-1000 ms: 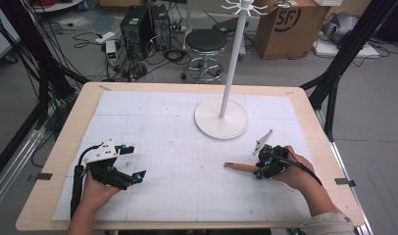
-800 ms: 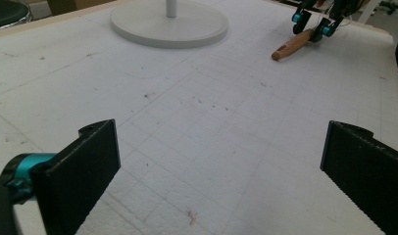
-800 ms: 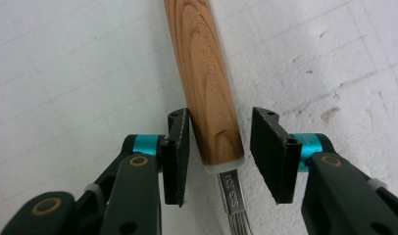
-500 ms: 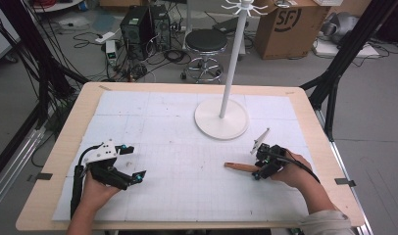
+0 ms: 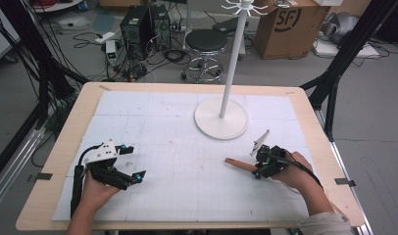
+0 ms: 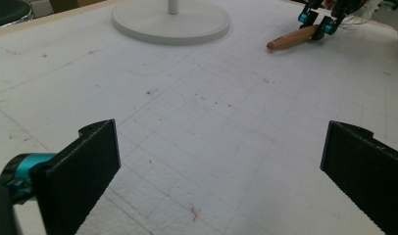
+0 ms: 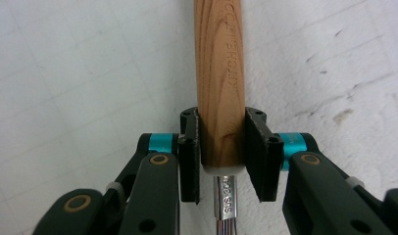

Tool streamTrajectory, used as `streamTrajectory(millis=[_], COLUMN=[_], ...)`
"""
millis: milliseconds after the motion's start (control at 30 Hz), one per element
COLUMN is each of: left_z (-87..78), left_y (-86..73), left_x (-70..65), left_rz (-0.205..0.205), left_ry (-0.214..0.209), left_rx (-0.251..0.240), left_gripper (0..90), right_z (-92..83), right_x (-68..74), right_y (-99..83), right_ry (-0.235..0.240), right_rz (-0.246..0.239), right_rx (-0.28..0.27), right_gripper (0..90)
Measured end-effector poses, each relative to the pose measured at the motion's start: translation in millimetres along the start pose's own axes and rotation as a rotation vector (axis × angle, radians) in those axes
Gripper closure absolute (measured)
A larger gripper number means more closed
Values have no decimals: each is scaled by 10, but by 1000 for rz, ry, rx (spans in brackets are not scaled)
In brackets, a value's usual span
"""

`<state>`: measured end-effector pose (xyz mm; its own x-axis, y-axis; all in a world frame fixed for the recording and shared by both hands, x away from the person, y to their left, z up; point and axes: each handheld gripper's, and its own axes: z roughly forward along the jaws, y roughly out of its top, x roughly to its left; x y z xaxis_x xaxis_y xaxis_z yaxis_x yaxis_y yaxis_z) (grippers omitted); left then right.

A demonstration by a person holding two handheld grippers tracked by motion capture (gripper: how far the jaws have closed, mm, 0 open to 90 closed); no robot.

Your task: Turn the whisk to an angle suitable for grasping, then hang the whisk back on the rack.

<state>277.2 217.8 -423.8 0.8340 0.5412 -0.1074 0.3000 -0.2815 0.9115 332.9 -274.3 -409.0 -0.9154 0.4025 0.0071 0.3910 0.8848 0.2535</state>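
Wooden handle (image 7: 220, 73) engraving legible in right gripper view.

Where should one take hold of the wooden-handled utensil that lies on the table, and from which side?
Grip the wooden handle near its metal neck, jaws across its width from above. The handle lies flat and is round and slim, so its two long sides are free. The right gripper already clamps it there.

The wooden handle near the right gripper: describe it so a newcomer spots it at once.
Start at the white stand on the table's far half, then come toward the person's right hand. The wooden handle lies on the white mat, clamped by the right gripper. It is the mat's one brown thing.
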Motion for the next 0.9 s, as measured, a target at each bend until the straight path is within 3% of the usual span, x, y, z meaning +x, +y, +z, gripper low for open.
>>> streamTrajectory(millis=[33, 100, 333, 467, 500, 567, 733, 900], left_z=[0, -2, 0, -4, -7, -7, 0, 0], left_y=[0, 0, -9, -8, -8, -8, -5, 2], left_x=[0, 5, 26, 23, 26, 29, 43, 48], left_rz=[-2, -2, -6, -5, -6, -8, -11, -10], left_ry=[0, -2, -2, -4, -4, -4, -1, -3], left_rx=[-1, -4, -11, -12, -15, -16, -18, -26], left_gripper=[19, 19, 19, 19, 19, 19, 19, 19], right_z=[-58, -100, -351, -453, -506, -526, -690, -784], right_x=[-2, 0, -28, -45, -52, -53, -46, -33], right_y=[-9, -14, -82, -106, -106, -105, -108, -96], right_ry=[-8, -10, -48, -42, -45, -47, -50, -65], right_rz=[1, 9, 58, 84, 91, 93, 100, 101], right_rx=[-47, -74, -274, -368, -412, -426, -541, -591], right_gripper=[703, 703, 704, 705, 705, 705, 706, 705])
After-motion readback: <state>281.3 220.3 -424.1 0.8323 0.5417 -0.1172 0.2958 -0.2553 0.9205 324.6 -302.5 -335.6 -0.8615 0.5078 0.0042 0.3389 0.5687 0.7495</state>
